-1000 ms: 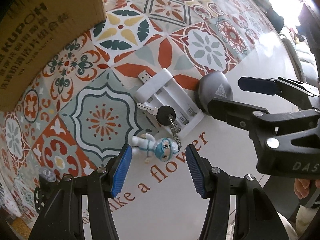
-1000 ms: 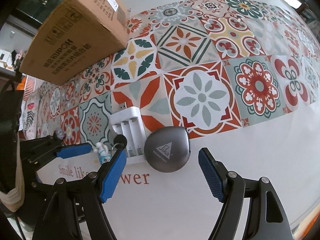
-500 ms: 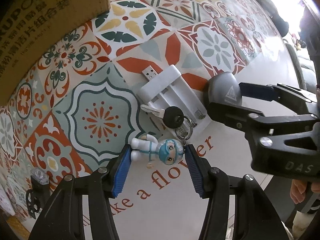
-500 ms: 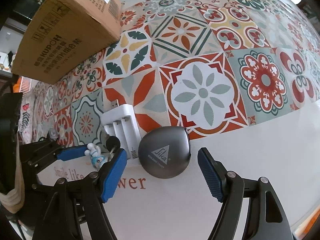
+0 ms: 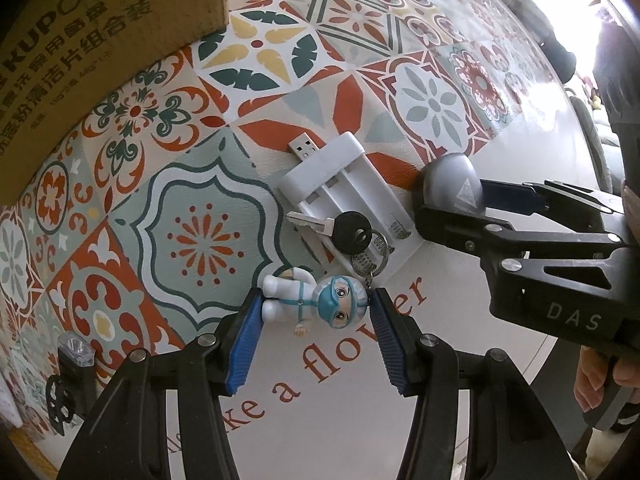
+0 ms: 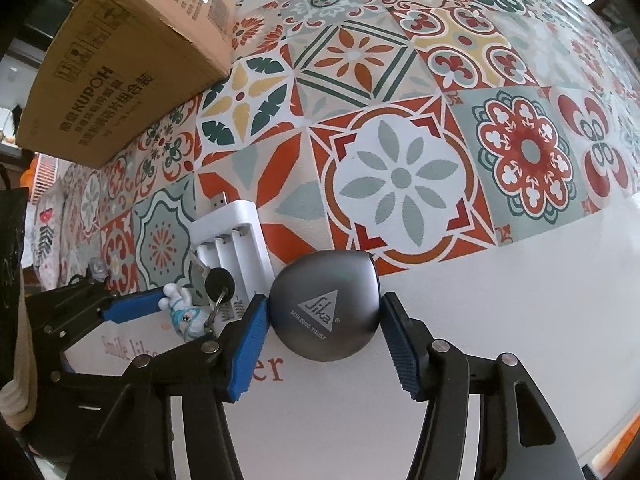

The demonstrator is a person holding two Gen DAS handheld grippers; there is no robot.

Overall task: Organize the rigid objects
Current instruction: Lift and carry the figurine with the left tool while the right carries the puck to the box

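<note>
A small white-and-blue figurine keychain [image 5: 316, 304] lies on the tablecloth, its ring joined to a black-headed key [image 5: 348, 228] resting on a white battery charger [image 5: 344, 188]. My left gripper [image 5: 316, 298] is shut on the figurine, one pad at its feet and one at its head. To the right sits a round grey case [image 6: 324, 308] with a triangle logo. My right gripper [image 6: 324, 302] straddles it; its jaws are closing and both blue pads touch the case's sides. The charger [image 6: 232, 248] lies just left of the case.
A cardboard box [image 6: 128, 60] stands at the back left on the patterned tablecloth [image 6: 400, 176]. A small black light [image 5: 74, 356] lies near the left table edge. A person's hand [image 5: 600, 384] holds the right gripper. The cloth stretches far to the right.
My left gripper has slid forward and its pads have closed onto the figurine. The right jaws have narrowed from wide apart down onto the grey case.
</note>
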